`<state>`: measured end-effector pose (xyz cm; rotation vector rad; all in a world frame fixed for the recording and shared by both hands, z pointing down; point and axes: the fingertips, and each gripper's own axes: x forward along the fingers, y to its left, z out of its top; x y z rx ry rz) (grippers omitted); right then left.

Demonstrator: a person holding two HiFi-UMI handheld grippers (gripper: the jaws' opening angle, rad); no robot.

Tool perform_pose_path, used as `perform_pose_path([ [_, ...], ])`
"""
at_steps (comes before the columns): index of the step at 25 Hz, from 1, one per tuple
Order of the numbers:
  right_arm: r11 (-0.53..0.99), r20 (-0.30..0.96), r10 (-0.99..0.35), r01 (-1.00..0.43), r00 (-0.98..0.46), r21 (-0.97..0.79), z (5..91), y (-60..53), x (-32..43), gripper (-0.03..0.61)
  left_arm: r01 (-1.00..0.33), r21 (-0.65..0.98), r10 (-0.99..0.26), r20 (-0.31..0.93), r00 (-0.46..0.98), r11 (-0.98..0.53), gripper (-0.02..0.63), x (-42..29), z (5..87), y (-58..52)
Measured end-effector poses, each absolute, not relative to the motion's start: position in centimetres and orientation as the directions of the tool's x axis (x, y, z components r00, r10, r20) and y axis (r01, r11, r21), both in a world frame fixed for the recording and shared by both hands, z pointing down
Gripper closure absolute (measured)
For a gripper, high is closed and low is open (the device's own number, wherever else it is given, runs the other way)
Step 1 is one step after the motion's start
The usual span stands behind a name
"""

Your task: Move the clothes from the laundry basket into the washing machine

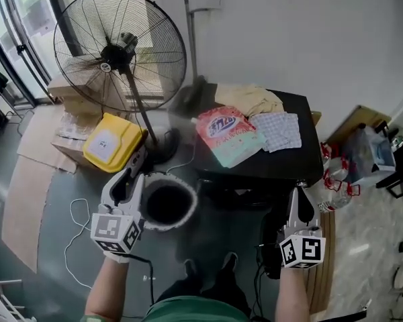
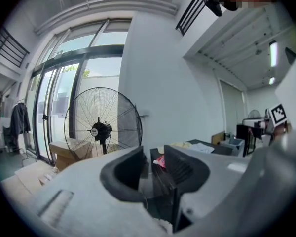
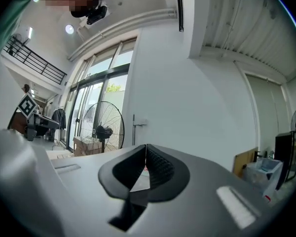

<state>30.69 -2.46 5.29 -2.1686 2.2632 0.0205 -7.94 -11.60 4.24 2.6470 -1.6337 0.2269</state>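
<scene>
On the black table (image 1: 302,159) lie a yellowish garment (image 1: 248,99), a checked cloth (image 1: 277,130) and a pink-and-teal detergent bag (image 1: 228,134). A white round tub (image 1: 168,204) with a dark inside stands on the floor in front of the table; I cannot tell if it is the basket or the machine. My left gripper (image 1: 138,158) (image 2: 153,154) hangs just left of the tub, jaws apart with nothing between them. My right gripper (image 1: 299,194) (image 3: 146,149) hovers by the table's front right corner, shut and holding nothing. Both point level towards the far wall.
A large standing fan (image 1: 117,52) is at the back left, its base near the tub. A yellow-lidded box (image 1: 111,141) and cardboard boxes sit below it. A pole (image 1: 188,32) leans on the wall. A white cable (image 1: 74,240) trails over the floor. Bags (image 1: 366,153) stand right of the table.
</scene>
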Motion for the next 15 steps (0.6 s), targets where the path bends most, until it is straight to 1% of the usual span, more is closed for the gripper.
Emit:
perform_pose_path([
  [6,0.027,-0.04,-0.999,-0.999,-0.028,0.018,3.5,-1.0,29.5,0.575,-0.873,-0.062,-0.873,0.109,0.476,-0.484,0.485,-8.1,2.9,-10.9],
  [15,0.023,-0.042,-0.999,-0.999,-0.024,0.034,2.3,-0.1,28.0,0.575,-0.865,-0.061,-0.866,0.095,0.491,-0.498,0.485,-8.6,2.0,-10.5],
])
